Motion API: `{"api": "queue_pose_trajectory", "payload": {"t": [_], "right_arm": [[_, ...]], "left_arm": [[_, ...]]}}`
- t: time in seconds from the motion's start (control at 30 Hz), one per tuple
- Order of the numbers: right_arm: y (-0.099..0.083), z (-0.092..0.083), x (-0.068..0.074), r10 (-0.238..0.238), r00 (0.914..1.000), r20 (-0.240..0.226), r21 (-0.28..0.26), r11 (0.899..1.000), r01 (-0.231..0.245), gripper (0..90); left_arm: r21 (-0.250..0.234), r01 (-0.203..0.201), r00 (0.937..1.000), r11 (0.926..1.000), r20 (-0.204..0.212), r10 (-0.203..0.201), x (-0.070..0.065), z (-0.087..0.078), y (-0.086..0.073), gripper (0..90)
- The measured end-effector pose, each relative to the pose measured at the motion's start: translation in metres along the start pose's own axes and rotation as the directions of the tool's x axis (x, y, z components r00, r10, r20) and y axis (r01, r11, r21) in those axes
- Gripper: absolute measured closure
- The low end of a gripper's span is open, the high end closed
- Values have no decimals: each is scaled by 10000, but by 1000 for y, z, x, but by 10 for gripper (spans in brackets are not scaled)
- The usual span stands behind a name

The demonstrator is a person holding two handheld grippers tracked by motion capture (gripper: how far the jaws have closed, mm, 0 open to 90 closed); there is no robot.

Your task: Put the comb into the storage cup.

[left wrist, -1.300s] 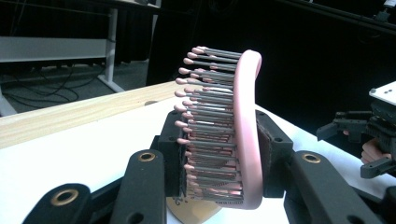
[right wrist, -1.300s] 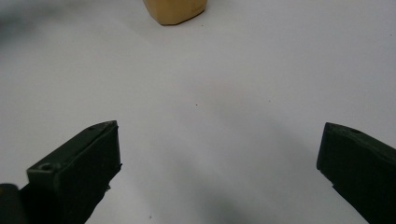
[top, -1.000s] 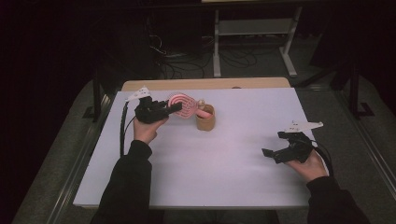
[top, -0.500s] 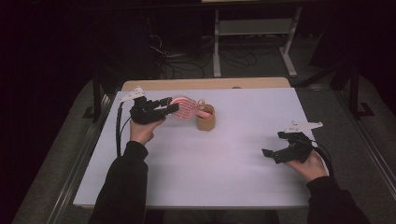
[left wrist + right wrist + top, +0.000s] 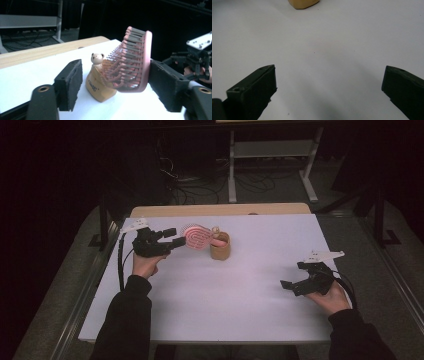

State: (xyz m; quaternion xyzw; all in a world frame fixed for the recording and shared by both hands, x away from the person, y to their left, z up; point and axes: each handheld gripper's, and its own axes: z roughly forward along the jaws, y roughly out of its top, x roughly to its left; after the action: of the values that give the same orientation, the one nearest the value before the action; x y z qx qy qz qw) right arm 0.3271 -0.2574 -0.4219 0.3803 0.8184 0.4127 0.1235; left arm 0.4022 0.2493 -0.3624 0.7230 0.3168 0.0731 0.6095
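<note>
At the left of the high view, the left gripper (image 5: 172, 239) has just been opening its jaws, and the pink hairbrush (image 5: 195, 237) now leans in the little tan cup (image 5: 220, 246) so it can stay up by itself; one jaw sits right beside the brush's back, the other well off it. The cup stands near the far edge of the white table (image 5: 240, 310), with lots of bare room in front. At the lower right, the right gripper (image 5: 292, 286) rests with jaws wide apart, holding nothing.

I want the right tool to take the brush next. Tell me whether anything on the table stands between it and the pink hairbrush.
Nothing visible does. Bare white tabletop lies between the open right tool and the pink paddle hairbrush, which leans in the tan cup-shaped holder with a small bear figure. The left tool stands at the brush's far side.
</note>
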Motion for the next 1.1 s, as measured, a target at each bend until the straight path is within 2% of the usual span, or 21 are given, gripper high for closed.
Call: {"api": "queue_pose_trajectory", "payload": {"t": [0.2, 0.47, 0.73, 1.1], "right_arm": [[-1, 1, -1, 11, 10000, 58, 66, 10000, -12, 0], [-1, 1, 0, -27, 10000, 66, 100, 9999, 27, 0], [-1, 1, 0, -47, 10000, 63, 123, 9999, 47, 0], [-1, 1, 0, -12, 10000, 74, 86, 10000, 11, 0]], "left_arm": [[230, -59, 9999, 9997, -143, 62, -1, -5, -4, 143], [78, -15, 9998, 10000, -175, 16, 0, -13, -5, 107], [350, -66, 9994, 9994, -350, 78, 0, -22, -8, 5], [276, -134, 9979, 9995, -627, 151, -1, -33, -12, 0]]}}
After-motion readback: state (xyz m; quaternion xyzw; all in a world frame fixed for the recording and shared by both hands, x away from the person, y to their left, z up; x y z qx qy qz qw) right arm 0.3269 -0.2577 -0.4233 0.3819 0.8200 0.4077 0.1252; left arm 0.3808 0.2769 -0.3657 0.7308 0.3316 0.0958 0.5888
